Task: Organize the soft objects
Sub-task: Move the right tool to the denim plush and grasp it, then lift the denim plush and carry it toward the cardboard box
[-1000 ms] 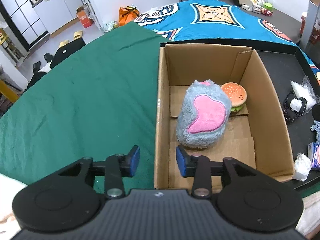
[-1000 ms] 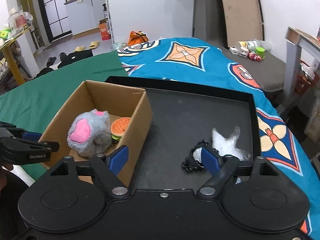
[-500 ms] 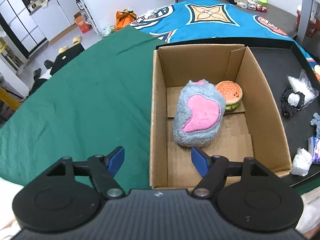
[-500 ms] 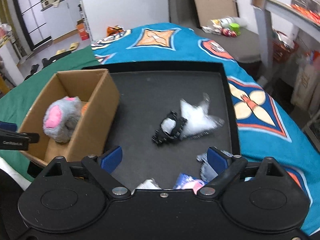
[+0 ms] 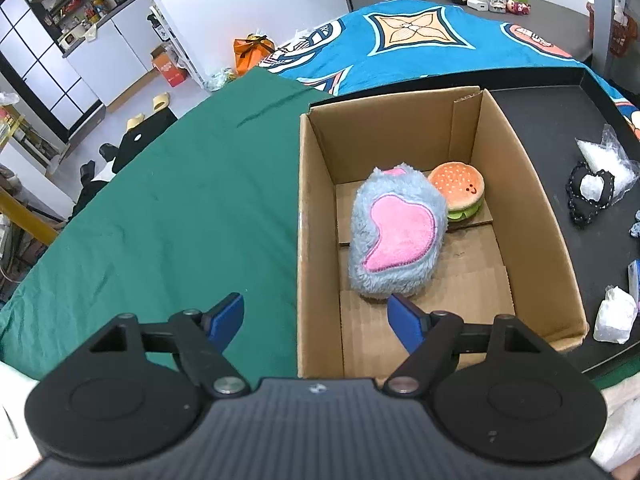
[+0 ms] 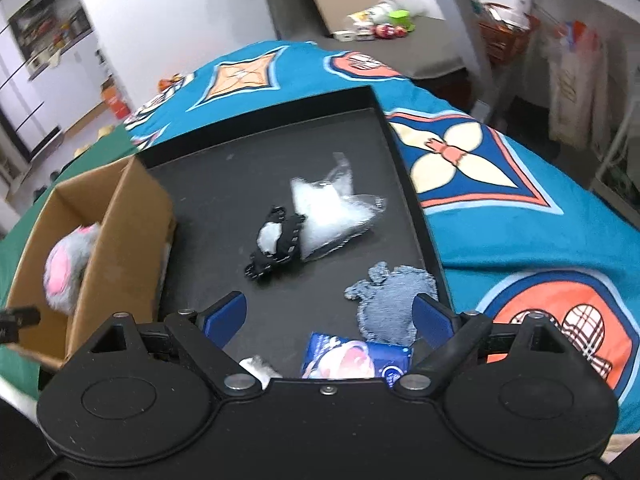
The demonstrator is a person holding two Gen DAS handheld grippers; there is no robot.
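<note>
A cardboard box holds a grey-and-pink plush and a plush burger. My left gripper is open and empty, straddling the box's near left wall. My right gripper is open and empty over the black tray. Between and just beyond its fingers lie a denim plush and a blue packet. Farther off lie a black strap item and a white stuffing bag. The box also shows in the right wrist view.
Green cloth covers the table left of the box. A blue patterned cloth lies right of the tray. A white wad and the strap item lie on the tray right of the box.
My left gripper has opened wide at the box's near left wall. My right gripper has swung right, from the box to the loose items on the tray.
</note>
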